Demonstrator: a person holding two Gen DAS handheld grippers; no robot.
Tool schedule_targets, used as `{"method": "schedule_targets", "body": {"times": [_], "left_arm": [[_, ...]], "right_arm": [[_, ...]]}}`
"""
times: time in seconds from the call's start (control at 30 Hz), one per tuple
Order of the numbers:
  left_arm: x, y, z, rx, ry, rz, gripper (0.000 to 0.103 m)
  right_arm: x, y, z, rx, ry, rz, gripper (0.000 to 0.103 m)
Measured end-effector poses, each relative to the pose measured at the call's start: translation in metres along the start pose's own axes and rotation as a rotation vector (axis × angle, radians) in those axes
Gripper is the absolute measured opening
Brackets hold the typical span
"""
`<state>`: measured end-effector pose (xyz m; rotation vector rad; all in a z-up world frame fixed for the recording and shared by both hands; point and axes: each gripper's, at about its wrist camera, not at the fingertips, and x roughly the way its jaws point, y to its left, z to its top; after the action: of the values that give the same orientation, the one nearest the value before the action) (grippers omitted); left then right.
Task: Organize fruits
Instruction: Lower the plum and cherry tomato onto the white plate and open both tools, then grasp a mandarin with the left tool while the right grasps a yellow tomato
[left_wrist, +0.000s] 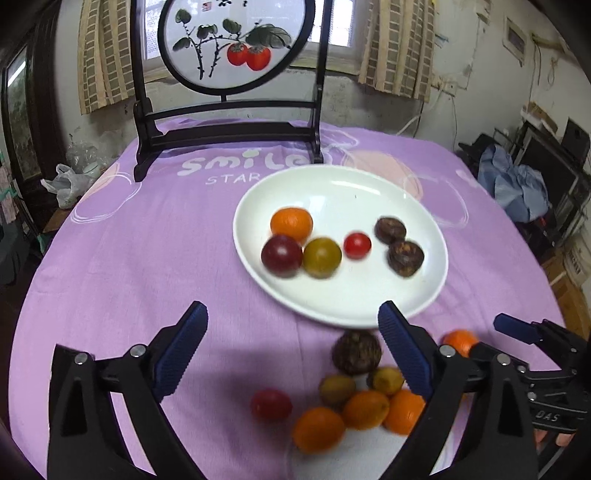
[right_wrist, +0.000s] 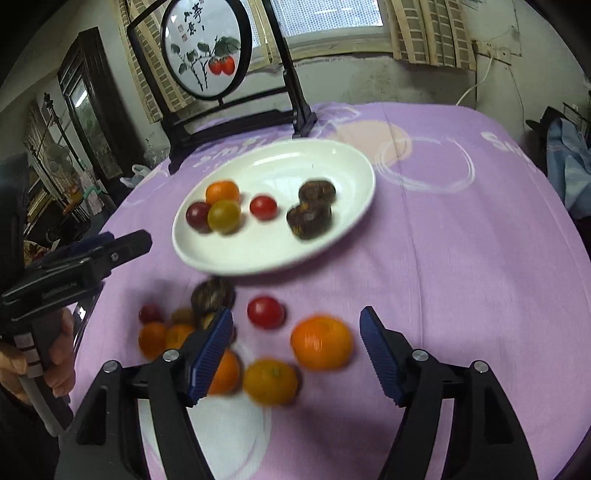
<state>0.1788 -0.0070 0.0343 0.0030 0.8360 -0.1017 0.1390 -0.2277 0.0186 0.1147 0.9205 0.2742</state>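
Observation:
A white plate (left_wrist: 343, 295) (right_wrist: 266, 251) on the purple cloth holds an orange (left_wrist: 291, 223), a dark red tomato (left_wrist: 282, 255), a yellow-green tomato (left_wrist: 322, 257), a red tomato (left_wrist: 357, 245) and two brown fruits (left_wrist: 405, 257). In front of it lies a loose pile: a brown fruit (left_wrist: 356, 351), oranges (left_wrist: 318, 428), a red tomato (left_wrist: 271, 404). My left gripper (left_wrist: 291, 321) is open and empty above the pile. My right gripper (right_wrist: 295, 328) is open and empty, with an orange (right_wrist: 321, 341) and a red tomato (right_wrist: 265, 312) between its fingers' line of sight.
A dark wooden stand with a round persimmon painting (left_wrist: 236, 40) stands at the table's far edge behind the plate. The round table drops off at left and right. A plastic bag (left_wrist: 68, 184) and clutter lie beyond the left edge.

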Motion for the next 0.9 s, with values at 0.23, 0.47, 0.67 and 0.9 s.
{"method": "schedule_targets", "body": {"times": [0.23,0.47,0.67,0.9], "left_arm": [[-0.015,-0.005,-0.046,0.023,0.018,0.010,0.091],[-0.017,0.009,-0.083,0.002,0.029,0.068,0.091],[-0.010,0.016,-0.090,0.003,0.004,0.051,0.092],[-0.018,0.019,-0.090,0.009,-0.026,-0.001,0.092]], "right_arm": [[-0.020,0.000,-0.048,-0.001,0.019,-0.036,0.075],[-0.011,0.007,-0.074,-0.034,0.085,-0.069,0.080],[0.002,0.024,-0.078,-0.109,0.102,-0.123,0.078],[0.019,0.030,-0.056,-0.120,0.105,-0.138,0.057]]}}
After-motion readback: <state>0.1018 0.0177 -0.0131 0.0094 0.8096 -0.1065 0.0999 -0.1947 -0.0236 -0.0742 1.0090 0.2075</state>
